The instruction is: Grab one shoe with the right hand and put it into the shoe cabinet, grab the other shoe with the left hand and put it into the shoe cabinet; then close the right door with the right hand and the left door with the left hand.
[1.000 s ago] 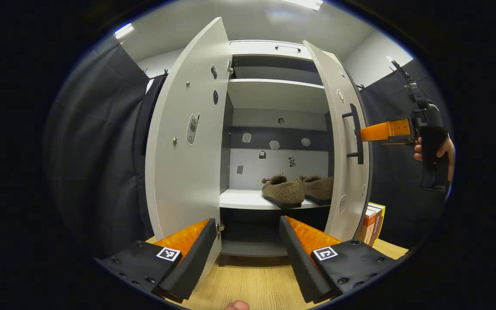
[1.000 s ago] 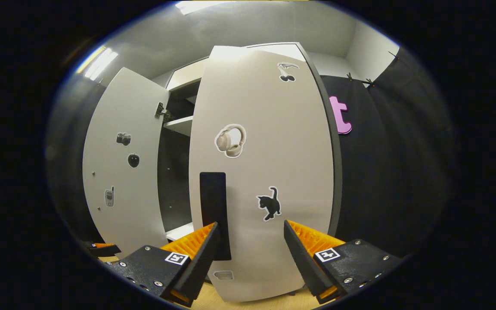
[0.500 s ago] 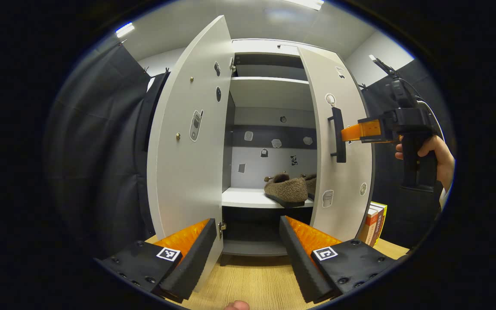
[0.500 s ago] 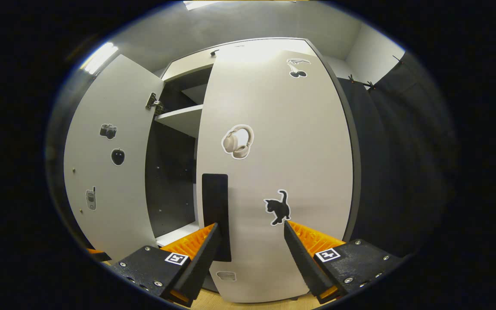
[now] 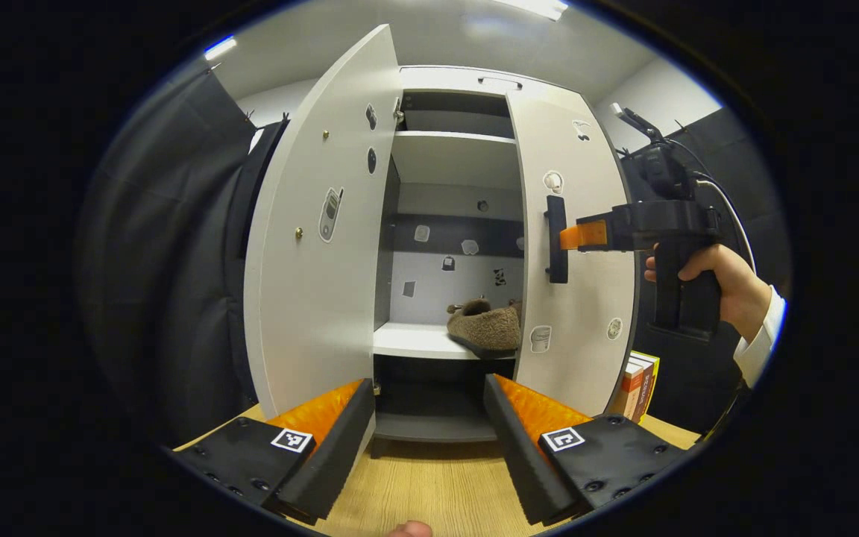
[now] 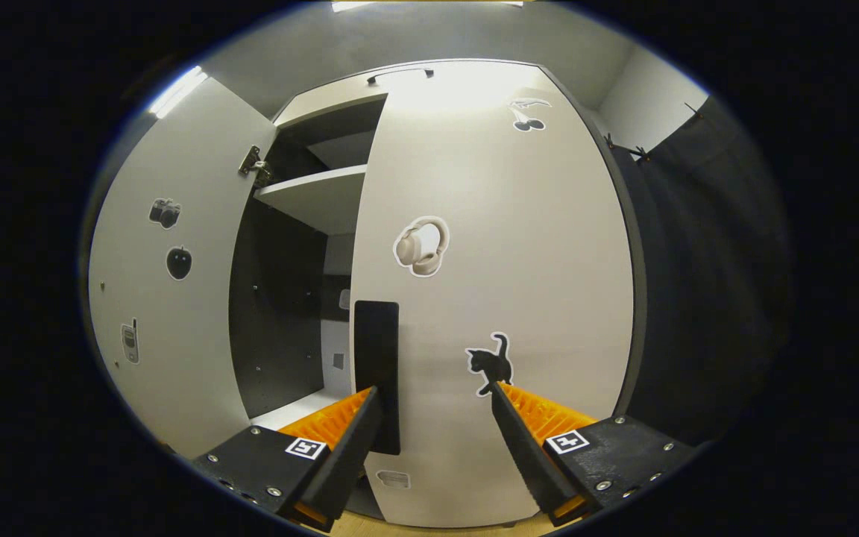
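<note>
Shoes: a brown fuzzy slipper [image 5: 485,328] rests on the tall white shoe cabinet's [image 5: 459,78] middle shelf. Right gripper [image 6: 433,421], fingers apart, presses the cabinet's half-shut right door [image 6: 504,246] beside its black handle [image 6: 376,358]. Left gripper [image 5: 429,429] waits spread; left door [image 5: 310,246] remains wide open.

Standing on the worktop [image 5: 429,488], shoe cabinet [image 5: 452,82] dead ahead, left door [image 5: 318,246] swung wide. One shoe [image 5: 483,328] on the middle shelf [image 5: 411,341], half behind the right door [image 5: 579,298]. Right tool [image 5: 575,236] at that door's handle [image 5: 555,239]. Books [image 5: 642,384] just right of the cabinet.
</note>
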`<state>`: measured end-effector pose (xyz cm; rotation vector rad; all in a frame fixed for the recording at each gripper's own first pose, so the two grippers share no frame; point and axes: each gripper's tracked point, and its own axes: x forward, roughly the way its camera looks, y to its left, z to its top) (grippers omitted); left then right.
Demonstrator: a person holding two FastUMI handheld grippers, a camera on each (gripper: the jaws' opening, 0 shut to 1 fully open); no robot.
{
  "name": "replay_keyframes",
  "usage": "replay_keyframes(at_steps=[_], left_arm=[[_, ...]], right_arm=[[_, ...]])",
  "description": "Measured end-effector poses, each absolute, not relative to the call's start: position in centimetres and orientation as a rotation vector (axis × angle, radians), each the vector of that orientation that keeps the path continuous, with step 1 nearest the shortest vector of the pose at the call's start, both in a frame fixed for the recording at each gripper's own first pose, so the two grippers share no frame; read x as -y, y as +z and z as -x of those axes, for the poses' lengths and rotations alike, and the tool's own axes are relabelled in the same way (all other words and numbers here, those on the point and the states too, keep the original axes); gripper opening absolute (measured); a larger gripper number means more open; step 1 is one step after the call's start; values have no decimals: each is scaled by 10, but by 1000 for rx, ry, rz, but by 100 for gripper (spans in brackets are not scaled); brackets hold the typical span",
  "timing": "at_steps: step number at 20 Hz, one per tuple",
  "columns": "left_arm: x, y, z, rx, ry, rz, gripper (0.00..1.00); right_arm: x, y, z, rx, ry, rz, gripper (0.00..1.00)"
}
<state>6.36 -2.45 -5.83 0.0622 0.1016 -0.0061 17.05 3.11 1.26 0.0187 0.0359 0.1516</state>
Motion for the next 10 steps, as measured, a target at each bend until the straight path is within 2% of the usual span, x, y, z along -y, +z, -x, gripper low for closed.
replay_keyframes(at_steps=[2, 5, 6, 10], left_arm=[[25, -60, -63, -106, -10, -62, 94], [24, -60, -62, -109, -9, -54, 96], [23, -58, -62, -105, -5, -52, 94], [17, -44, -60, -83, 11, -51, 96]], right_arm=[[-30, 13, -171, -34, 150, -14, 92], [-24, 15, -163, -31, 140, -10, 92], [-20, 17, -157, -28, 138, -12, 92], [-3, 25, -122, -7, 119, -8, 92]])
